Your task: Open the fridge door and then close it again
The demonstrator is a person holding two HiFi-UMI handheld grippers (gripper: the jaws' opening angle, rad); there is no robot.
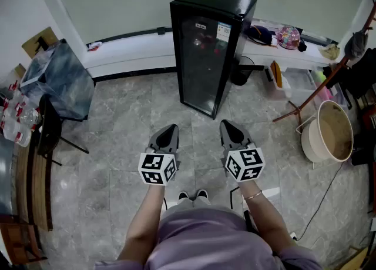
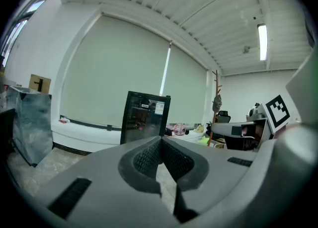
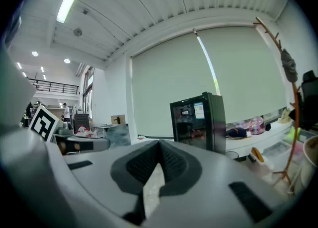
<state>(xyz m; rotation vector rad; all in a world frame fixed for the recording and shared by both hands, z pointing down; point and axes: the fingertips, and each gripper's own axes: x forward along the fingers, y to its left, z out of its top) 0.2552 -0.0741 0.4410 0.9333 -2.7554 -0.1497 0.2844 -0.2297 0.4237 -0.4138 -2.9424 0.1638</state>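
Tiled floor (image 1: pixel 129 122) — one shut fridge (image 1: pixel 207 57); left gripper (image 1: pixel 170 129), right gripper (image 1: pixel 228 125) closed

left tool (image 1: pixel 169 130) closed, right tool (image 1: pixel 230 126) closed

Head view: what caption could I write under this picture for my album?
Facing the closed black fridge, a person holds the left gripper and right gripper shut and empty.
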